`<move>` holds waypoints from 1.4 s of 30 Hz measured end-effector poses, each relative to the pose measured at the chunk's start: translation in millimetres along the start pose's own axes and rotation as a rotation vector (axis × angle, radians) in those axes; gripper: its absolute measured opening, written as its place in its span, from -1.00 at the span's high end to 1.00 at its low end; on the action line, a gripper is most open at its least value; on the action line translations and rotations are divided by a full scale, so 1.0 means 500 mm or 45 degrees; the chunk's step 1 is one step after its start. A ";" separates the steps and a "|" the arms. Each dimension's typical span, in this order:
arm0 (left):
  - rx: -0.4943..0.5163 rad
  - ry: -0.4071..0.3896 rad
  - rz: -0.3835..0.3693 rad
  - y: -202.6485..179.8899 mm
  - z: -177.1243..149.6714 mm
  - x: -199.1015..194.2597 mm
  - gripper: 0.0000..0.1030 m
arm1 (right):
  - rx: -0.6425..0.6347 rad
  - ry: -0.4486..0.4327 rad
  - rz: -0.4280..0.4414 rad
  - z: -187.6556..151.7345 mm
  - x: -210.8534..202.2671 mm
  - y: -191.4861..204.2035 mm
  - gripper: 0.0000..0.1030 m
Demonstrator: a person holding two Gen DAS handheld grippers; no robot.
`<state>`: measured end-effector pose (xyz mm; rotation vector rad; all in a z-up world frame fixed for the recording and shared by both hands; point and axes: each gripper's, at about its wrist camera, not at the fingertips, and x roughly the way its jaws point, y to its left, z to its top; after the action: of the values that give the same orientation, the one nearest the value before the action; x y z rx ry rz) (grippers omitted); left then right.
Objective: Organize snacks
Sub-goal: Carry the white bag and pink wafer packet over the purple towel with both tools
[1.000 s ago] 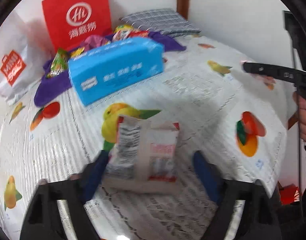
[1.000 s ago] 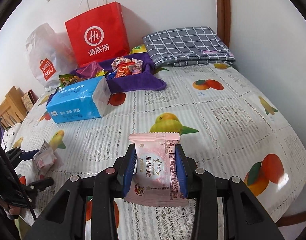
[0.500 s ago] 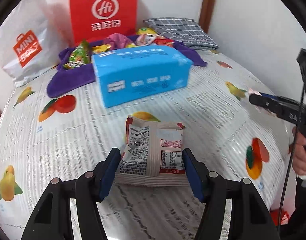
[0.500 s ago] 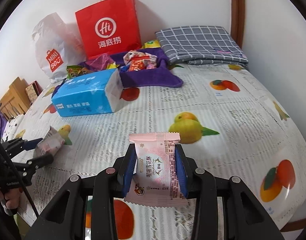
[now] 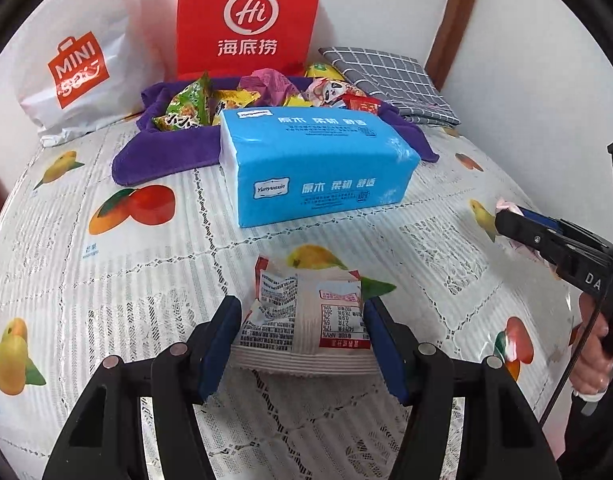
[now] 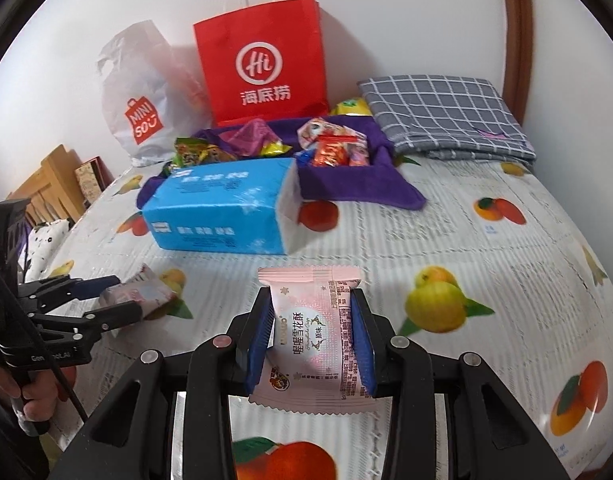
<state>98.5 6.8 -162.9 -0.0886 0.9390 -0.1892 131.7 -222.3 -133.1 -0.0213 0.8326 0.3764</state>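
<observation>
My left gripper [image 5: 302, 312] is shut on a white and red snack packet [image 5: 306, 316], held over the fruit-print tablecloth. It also shows in the right wrist view [image 6: 118, 300] at the left with the packet [image 6: 140, 290]. My right gripper [image 6: 312, 320] is shut on a pink snack packet [image 6: 312, 332]. In the left wrist view it [image 5: 506, 216] enters from the right edge. A purple cloth tray [image 5: 158, 156] holding several snacks [image 5: 190, 108] lies at the back; it also shows in the right wrist view [image 6: 358, 184].
A blue tissue pack [image 5: 318, 168] lies in front of the purple tray, also seen in the right wrist view [image 6: 226, 208]. A red paper bag [image 6: 262, 64] and a white Miniso bag [image 6: 142, 96] stand against the wall. A folded grey checked cloth [image 6: 442, 112] lies back right.
Both grippers have moved forward toward the tissue pack and purple tray, each still holding its packet. The left view has swung to face the tray squarely.
</observation>
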 end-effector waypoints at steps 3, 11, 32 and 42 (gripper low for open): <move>-0.014 -0.004 -0.008 0.002 0.005 -0.002 -0.19 | -0.019 -0.010 0.008 0.013 0.000 0.011 0.27; -0.053 -0.027 -0.023 0.001 0.031 -0.024 -0.19 | -0.046 -0.035 0.031 0.041 -0.003 0.033 0.27; -0.206 0.026 -0.127 0.066 0.019 0.004 0.26 | -0.042 -0.017 0.027 0.065 0.019 0.037 0.27; -0.127 0.096 -0.196 0.008 0.029 0.039 -0.38 | -0.018 -0.018 0.032 0.055 0.016 0.023 0.27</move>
<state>121.9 6.7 -170.7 -0.2480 1.0174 -0.2896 152.6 -204.7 -119.0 -0.0209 0.8173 0.4057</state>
